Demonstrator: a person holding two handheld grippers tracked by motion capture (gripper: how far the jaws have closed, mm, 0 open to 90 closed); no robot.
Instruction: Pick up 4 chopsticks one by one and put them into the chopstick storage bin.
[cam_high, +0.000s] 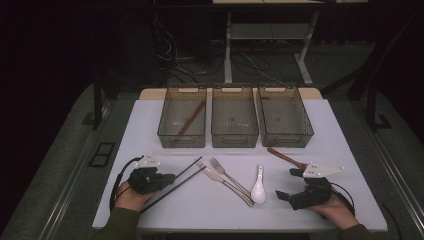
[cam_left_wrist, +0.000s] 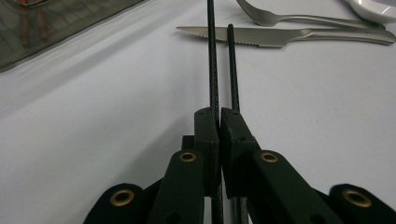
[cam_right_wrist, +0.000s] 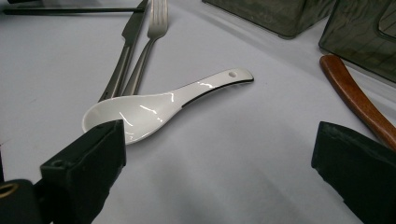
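White tabletop (cam_high: 150, 125) fills the middle of the high view, with dark floor and cables beyond it in the upper part of the frame.

Nearest, at the bottom left of the high view, a hand (cam_high: 129, 197) holds the left gripper (cam_high: 170, 176). In the left gripper view its jaws are pressed nearly together, and one of the two black chopsticks (cam_left_wrist: 213, 60) runs through the slit between them; the other stick lies just beside it, and whether it is clamped as well I cannot tell. Both sticks run up toward the top centre of that frame.

At the bottom right of the high view the other hand (cam_high: 336, 210) holds the right gripper (cam_high: 289, 183), its jaws spread wide and holding nothing. In the right gripper view the white ceramic spoon (cam_right_wrist: 159, 105) lies on the table ahead of them, its bowl close to the left jaw.

In the centre of the high view, a knife (cam_high: 222, 182) and a fork (cam_high: 226, 173) lie side by side, left of the spoon. A brown wooden utensil (cam_high: 284, 156) lies at centre right.

Farthest, three translucent bins (cam_high: 235, 135) stand in a row; the left one holds brown chopsticks (cam_high: 191, 118).
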